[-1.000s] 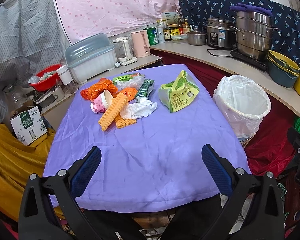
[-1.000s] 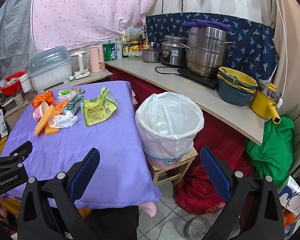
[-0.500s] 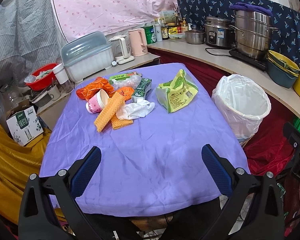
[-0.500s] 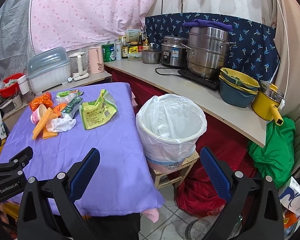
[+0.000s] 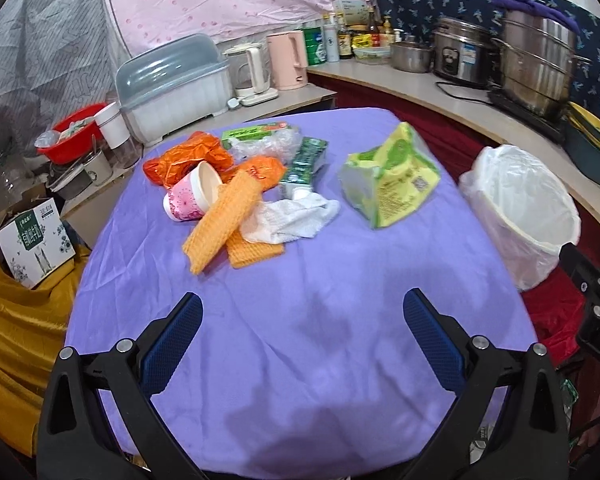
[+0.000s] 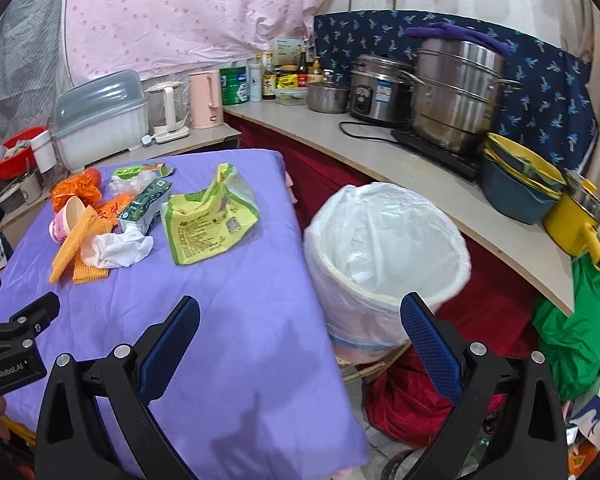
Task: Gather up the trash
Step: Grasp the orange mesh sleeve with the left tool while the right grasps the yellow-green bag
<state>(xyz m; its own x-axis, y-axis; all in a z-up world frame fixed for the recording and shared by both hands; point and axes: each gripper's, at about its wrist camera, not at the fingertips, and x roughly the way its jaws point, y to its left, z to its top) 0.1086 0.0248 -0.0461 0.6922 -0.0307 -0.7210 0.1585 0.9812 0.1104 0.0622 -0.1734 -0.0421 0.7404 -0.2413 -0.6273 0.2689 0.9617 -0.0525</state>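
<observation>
- Left gripper (image 5: 302, 320): jaws wide apart, empty, low centre of frame over purple tabletop (image 5: 300, 360).
- Right gripper (image 6: 300, 324): jaws wide apart, empty, low centre.
- Trash pile (image 5: 236, 188): upper left on tabletop; yellow-green bag (image 5: 392, 176) just right.
- White-lined bin (image 6: 388, 256): centre right, beside tabletop.

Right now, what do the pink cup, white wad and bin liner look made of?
Pink cup: likely paper, matte with a printed pattern. White wad: tissue or soft paper, crumpled and textured. Bin liner: thin translucent plastic, glossy and wrinkled.
</observation>
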